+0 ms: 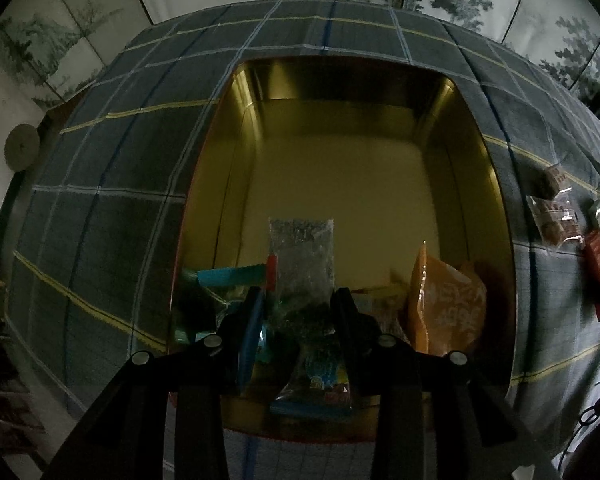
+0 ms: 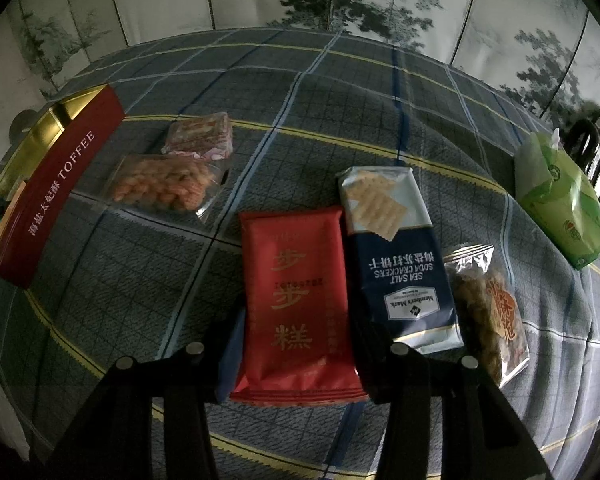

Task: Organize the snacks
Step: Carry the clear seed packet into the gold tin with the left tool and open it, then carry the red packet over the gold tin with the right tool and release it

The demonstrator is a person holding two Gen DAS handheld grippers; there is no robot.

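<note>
Red snack packet [image 2: 296,304] lengthwise between spread right tool [image 2: 296,364] fingers; left tool [image 1: 298,308] spread over tin [image 1: 496,184].

Snacks and a tin on a plaid-covered surface

The surface [image 2: 300,92] wears a grey-blue checked cloth. On it lie a red toffee tin [image 2: 56,188], a pink wafer pack [image 2: 200,134] touching a clear bag of twists [image 2: 164,186], a red cake packet [image 2: 294,300] beside a soda cracker pack [image 2: 396,256], a clear bag of brown snacks [image 2: 486,312], and a green bag [image 2: 560,200] well apart.
</note>
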